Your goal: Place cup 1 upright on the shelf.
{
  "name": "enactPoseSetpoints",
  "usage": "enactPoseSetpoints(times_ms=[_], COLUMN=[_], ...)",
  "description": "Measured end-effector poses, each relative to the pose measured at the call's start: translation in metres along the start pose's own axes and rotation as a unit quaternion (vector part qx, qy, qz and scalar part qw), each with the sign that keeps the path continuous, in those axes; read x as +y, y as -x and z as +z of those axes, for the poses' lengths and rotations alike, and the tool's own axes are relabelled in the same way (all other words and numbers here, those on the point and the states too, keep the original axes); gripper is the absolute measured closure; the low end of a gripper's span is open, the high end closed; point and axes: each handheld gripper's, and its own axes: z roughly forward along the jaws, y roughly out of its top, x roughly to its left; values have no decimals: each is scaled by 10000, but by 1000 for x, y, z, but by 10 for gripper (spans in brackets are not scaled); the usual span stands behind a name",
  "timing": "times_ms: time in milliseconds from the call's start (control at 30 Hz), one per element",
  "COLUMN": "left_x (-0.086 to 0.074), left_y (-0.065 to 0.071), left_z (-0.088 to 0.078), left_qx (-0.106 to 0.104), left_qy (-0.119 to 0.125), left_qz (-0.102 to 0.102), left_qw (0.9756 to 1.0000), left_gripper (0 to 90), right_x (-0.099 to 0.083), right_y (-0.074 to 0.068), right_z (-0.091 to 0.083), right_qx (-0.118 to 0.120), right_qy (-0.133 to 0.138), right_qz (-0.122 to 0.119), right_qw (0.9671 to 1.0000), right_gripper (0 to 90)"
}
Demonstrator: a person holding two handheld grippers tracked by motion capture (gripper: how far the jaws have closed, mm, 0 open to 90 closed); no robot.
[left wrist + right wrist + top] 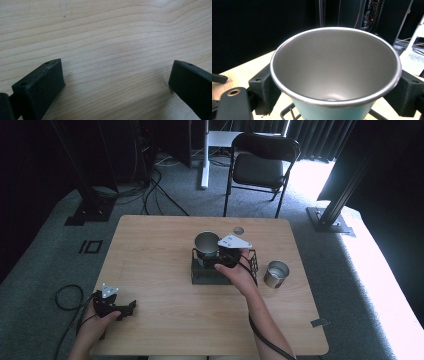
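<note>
Cup held over wire rack; placement not finished.

Right gripper (335, 92) clamps the metal cup (335, 67) between its jaws, just above the wire rack (202, 275). Second cup (276, 273) stands outside the rack, apparently still to handle. Left gripper (116, 82) rests spread, nothing between its jaws, on the table (112, 32).

A pale wooden table (165, 270) stands on grey carpet (45, 255). Beyond its far edge sits a black folding chair (261, 165), and left of the chair rises a white desk leg (204, 155). Black cables (150, 190) trail over the carpet left of that leg. Dark curtains (320, 135) hang behind the chair, and bright daylight (315, 175) falls on the carpet to its right.
</note>
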Motion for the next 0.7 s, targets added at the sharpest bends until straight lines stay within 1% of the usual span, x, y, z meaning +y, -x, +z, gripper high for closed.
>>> enactPoseSetpoints(times_ms=[200,267,433,700], left_x=[0,0,0,0], left_y=[0,0,0,0], left_z=[0,0,0,0], left_qx=[0,-1,-1,-1], left_qy=[0,-1,-1,-1], left_qz=[-6,-4,-5,-3], left_qw=[10000,10000,10000,10000], left_gripper=[5,5,5,5], right_x=[-10,-12,-18,-27], right_y=[0,-1,-4,-4], right_z=[11,13,20,23], right_qx=[-86,-70,-43,-30], right_qy=[-75,-86,-173,-219], right_qz=[-7,37,-4,83], right_qw=[9999,9999,9998,9997], right_gripper=[127,127,127,127])
